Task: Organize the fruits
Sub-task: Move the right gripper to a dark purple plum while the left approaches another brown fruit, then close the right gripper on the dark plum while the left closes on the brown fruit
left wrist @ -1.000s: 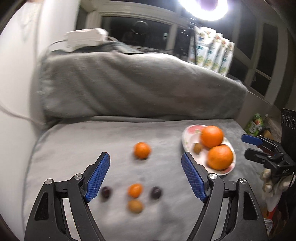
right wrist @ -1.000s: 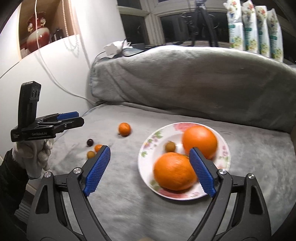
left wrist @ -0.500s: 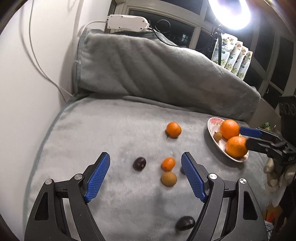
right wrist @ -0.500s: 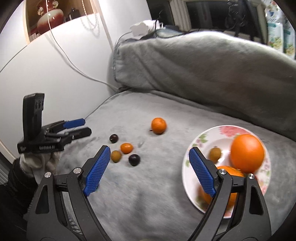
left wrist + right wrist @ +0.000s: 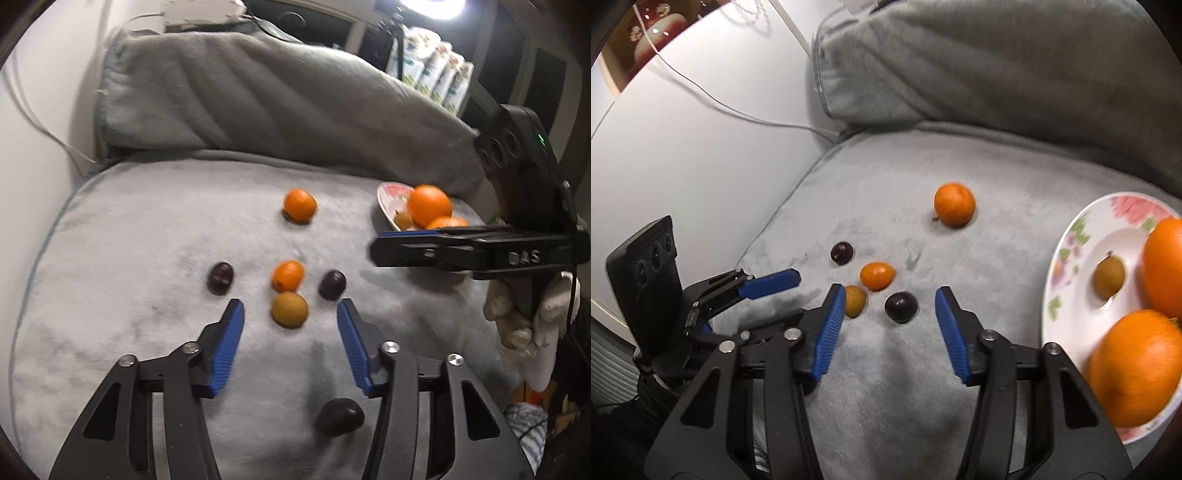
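Beside the plate holding 2 oranges, 6 small fruits dot the blanket. Left gripper and right gripper, jaws just narrowed, grasp nothing.

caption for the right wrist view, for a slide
Right gripper, jaws just narrowed but empty, lines up on a dark plum beside the floral plate of oranges.

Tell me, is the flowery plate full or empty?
Partly full. The plate holds two big oranges and one small brown fruit; bare white shows around them. Other fruits lie outside it on the grey cushion.
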The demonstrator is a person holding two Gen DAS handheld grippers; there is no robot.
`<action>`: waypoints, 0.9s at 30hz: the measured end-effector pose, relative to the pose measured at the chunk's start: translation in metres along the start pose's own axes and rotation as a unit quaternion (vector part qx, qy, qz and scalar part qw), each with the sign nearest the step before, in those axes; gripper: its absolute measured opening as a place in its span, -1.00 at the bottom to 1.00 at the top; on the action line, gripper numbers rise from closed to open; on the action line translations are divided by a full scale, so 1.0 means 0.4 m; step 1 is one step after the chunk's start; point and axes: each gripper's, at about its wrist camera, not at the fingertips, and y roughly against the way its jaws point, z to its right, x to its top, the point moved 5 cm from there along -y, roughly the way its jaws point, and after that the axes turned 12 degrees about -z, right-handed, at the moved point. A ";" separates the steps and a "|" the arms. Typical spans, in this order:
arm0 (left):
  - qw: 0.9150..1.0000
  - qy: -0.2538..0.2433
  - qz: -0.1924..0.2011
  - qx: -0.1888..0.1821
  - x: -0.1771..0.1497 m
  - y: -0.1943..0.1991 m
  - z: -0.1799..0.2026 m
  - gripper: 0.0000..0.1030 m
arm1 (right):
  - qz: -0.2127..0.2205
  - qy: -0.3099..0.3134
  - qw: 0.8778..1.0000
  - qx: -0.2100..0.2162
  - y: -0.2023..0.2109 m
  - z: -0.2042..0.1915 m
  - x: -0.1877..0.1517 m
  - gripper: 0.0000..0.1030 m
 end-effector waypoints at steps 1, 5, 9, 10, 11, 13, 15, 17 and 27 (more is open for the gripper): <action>1.000 -0.005 -0.004 0.000 -0.002 -0.008 0.005 -0.12 | -0.005 -0.002 1.000 0.000 -0.012 0.001 0.000 -0.08; 1.000 -0.013 -0.019 0.001 -0.003 -0.036 0.013 -0.28 | -0.020 -0.008 1.000 0.010 -0.045 0.006 0.000 -0.17; 0.999 -0.024 -0.029 0.008 0.001 -0.056 0.017 -0.29 | -0.028 -0.014 0.999 0.016 -0.060 0.013 0.001 -0.21; 0.999 -0.027 -0.032 0.010 0.003 -0.061 0.018 -0.29 | -0.029 -0.015 0.999 0.017 -0.062 0.014 0.001 -0.22; 0.999 -0.027 -0.033 0.011 0.003 -0.064 0.017 -0.32 | -0.030 -0.016 0.999 0.019 -0.066 0.015 0.002 -0.23; 0.999 -0.030 -0.037 0.014 0.004 -0.071 0.016 -0.38 | -0.034 -0.018 0.999 0.021 -0.073 0.017 0.003 -0.24; 0.998 -0.033 -0.040 0.018 0.005 -0.077 0.015 -0.38 | -0.038 -0.020 0.999 0.024 -0.081 0.018 0.003 -0.25; 0.998 -0.036 -0.045 0.021 0.005 -0.081 0.011 -0.38 | -0.041 -0.021 0.999 0.024 -0.089 0.019 0.004 -0.27; 0.998 -0.037 -0.053 0.022 0.012 -0.108 0.010 -0.50 | -0.052 -0.022 0.998 0.018 -0.106 0.027 0.009 -0.39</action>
